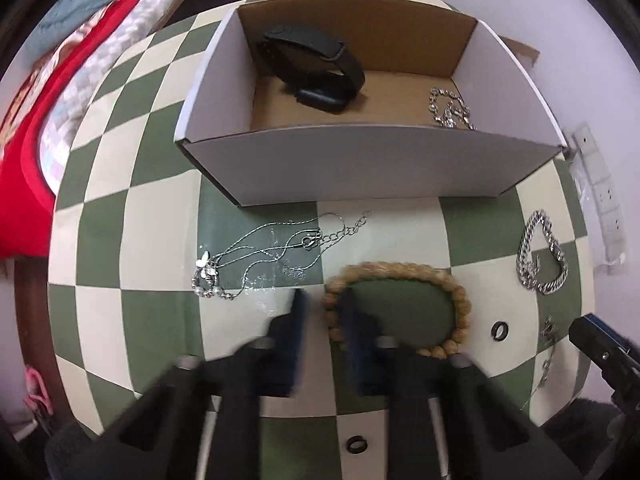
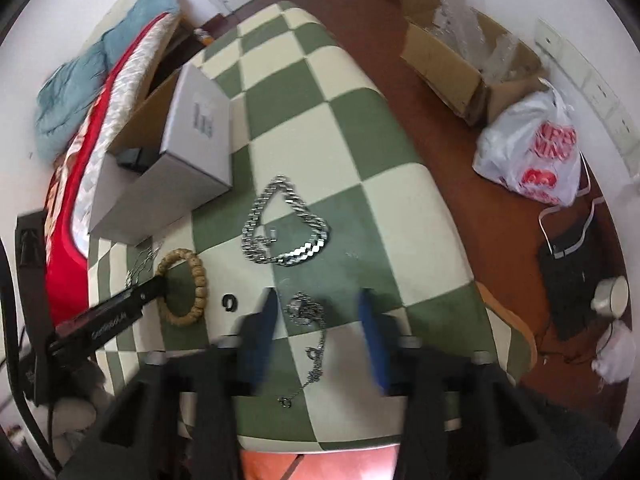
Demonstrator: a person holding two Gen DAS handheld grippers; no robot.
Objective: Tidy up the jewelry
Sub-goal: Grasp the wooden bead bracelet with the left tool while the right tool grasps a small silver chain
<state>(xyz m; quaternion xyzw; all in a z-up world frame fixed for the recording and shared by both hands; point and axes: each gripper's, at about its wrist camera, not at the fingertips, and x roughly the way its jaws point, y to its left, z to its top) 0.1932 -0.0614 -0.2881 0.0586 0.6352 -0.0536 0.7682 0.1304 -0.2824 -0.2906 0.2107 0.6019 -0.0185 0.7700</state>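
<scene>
A wooden bead bracelet [image 1: 400, 272] lies on the checkered table in front of an open cardboard box [image 1: 360, 168]. My left gripper [image 1: 325, 304] straddles the bracelet's left edge, its fingers narrowly open around the beads. The box holds a black smartwatch [image 1: 320, 64] and a crystal chain [image 1: 450, 110]. A thin silver necklace [image 1: 272, 248] lies left of the bracelet. My right gripper [image 2: 318, 312] is open over a small pendant chain [image 2: 308, 320]. A chunky silver chain [image 2: 284, 224] lies beyond it. The bracelet [image 2: 188, 284] and the left gripper also show in the right wrist view.
Two black rings [image 1: 500, 330] [image 1: 356, 445] lie on the table. A red quilt and bedding [image 1: 32, 128] are to the left. On the floor to the right are a cardboard box [image 2: 464, 60], a plastic bag [image 2: 536, 152] and a black mask [image 2: 572, 256].
</scene>
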